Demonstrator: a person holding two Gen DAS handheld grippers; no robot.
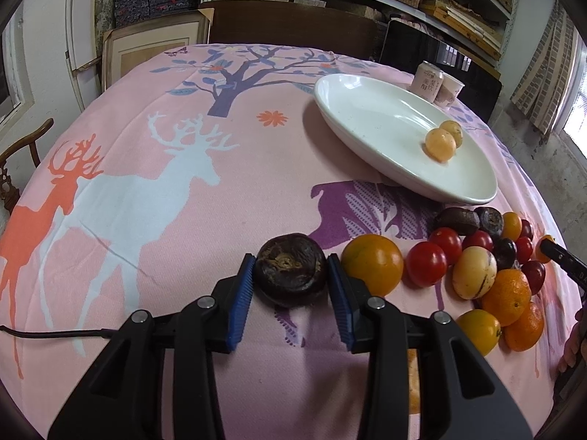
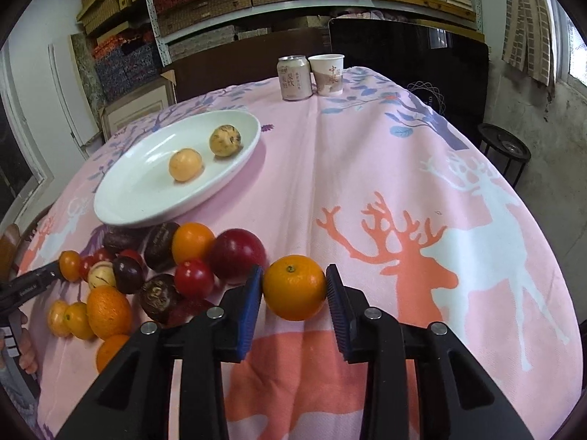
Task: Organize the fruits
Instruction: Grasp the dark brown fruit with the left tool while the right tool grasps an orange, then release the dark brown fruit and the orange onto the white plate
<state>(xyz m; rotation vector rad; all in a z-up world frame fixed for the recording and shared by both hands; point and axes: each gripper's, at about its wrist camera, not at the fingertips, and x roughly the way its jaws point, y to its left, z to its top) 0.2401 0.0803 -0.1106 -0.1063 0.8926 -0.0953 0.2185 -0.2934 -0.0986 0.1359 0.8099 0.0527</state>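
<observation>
Each black gripper [image 1: 291, 269] [image 2: 294, 286] has ribbed blue pads and silver screws.

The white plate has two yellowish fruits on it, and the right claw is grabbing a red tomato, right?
Not quite. The white plate does hold two yellowish fruits, but the right claw is closed on an orange, not a red tomato. The right wrist view shows the round orange fruit squeezed between the blue pads.
</observation>
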